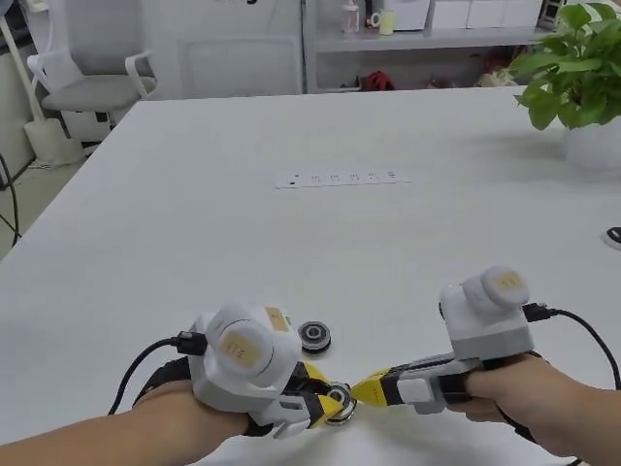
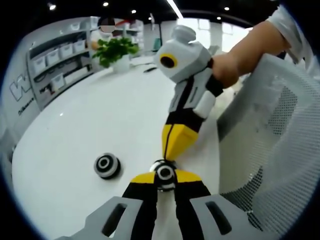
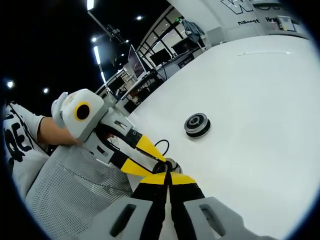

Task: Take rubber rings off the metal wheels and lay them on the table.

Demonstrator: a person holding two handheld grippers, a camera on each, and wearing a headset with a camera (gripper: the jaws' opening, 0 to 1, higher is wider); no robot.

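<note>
- Your left gripper (image 1: 325,405) holds a small silver metal wheel (image 1: 339,399) just above the white table (image 1: 340,243), near its front edge. The yellow-tipped jaws pinch the wheel from both sides.
- Your right gripper (image 1: 361,391) has its yellow tips pressed together and touching that wheel's rim. You cannot tell whether they have caught the black rubber ring (image 2: 160,168).
- That ring looks still seated round the wheel, so the first removal seems only to be starting.
- A second metal wheel (image 1: 313,336) lies flat on the table just beyond the left gripper, with its dark ring still on.
- No loose ring lies on the visible table, so both rings appear left to peel off and lay down.
</note>
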